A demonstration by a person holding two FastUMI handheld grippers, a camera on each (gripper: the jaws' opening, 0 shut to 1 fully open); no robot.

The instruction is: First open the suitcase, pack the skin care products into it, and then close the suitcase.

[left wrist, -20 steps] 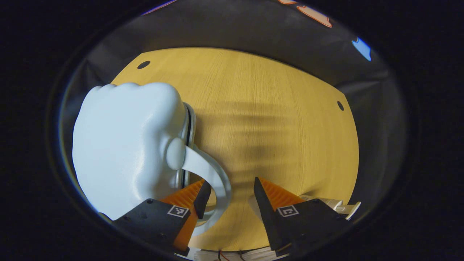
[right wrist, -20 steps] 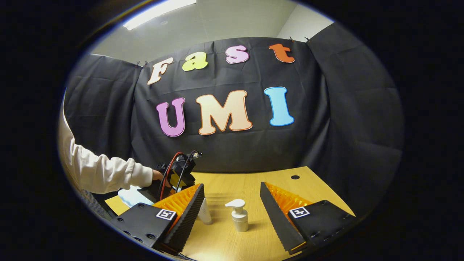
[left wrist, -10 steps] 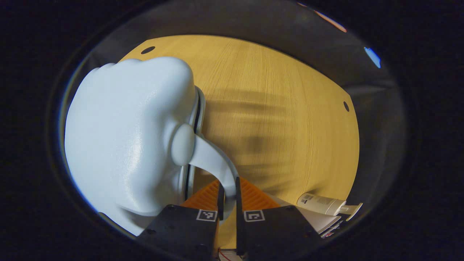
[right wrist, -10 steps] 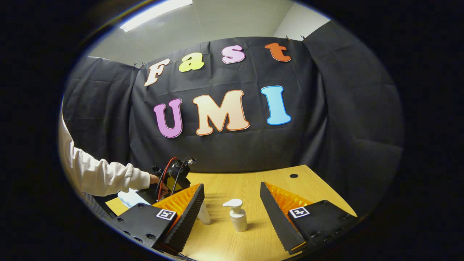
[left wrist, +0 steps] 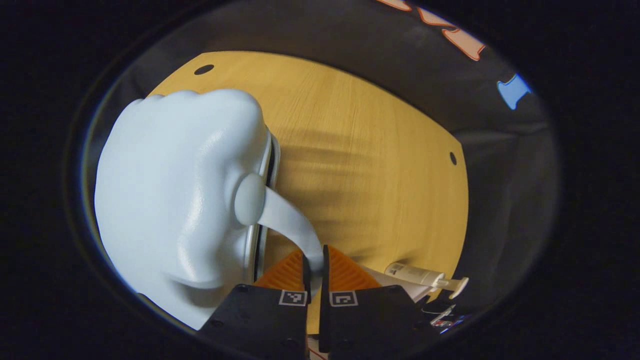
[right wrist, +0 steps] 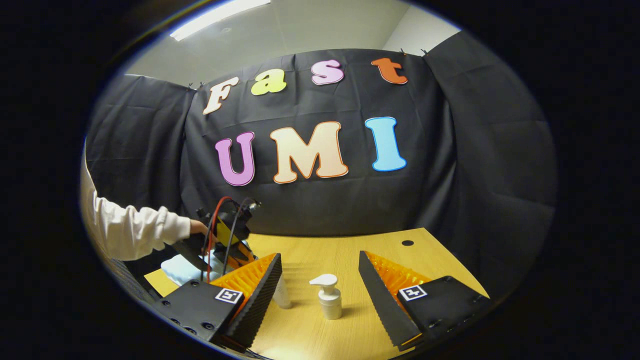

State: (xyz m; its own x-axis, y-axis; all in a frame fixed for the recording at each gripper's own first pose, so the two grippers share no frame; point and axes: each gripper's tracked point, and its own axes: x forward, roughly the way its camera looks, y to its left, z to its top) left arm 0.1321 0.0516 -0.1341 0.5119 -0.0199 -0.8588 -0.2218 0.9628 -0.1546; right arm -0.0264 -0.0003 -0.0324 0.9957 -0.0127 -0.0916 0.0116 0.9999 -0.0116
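Note:
A pale blue hard-shell suitcase (left wrist: 175,200) lies on the wooden table (left wrist: 370,165), its lid down along the seam. My left gripper (left wrist: 315,267) is shut on the suitcase's curved handle (left wrist: 287,222). A white tube (left wrist: 417,275) lies on the table to the right of that gripper. In the right gripper view, a white pump bottle (right wrist: 327,295) stands on the table between the fingers of my open right gripper (right wrist: 320,290), farther off. A second white bottle (right wrist: 282,295) stands partly behind its left finger. The left gripper (right wrist: 220,245) and a white sleeve (right wrist: 130,232) show at the left over the suitcase (right wrist: 182,267).
Black cloth walls close in the table's far side and right side. The tabletop has small round cable holes (left wrist: 204,69) near its far corners. Bare wood lies to the right of the suitcase.
My left gripper went from open beside the handle to shut on it, and has since lifted slightly. The right gripper has barely moved.

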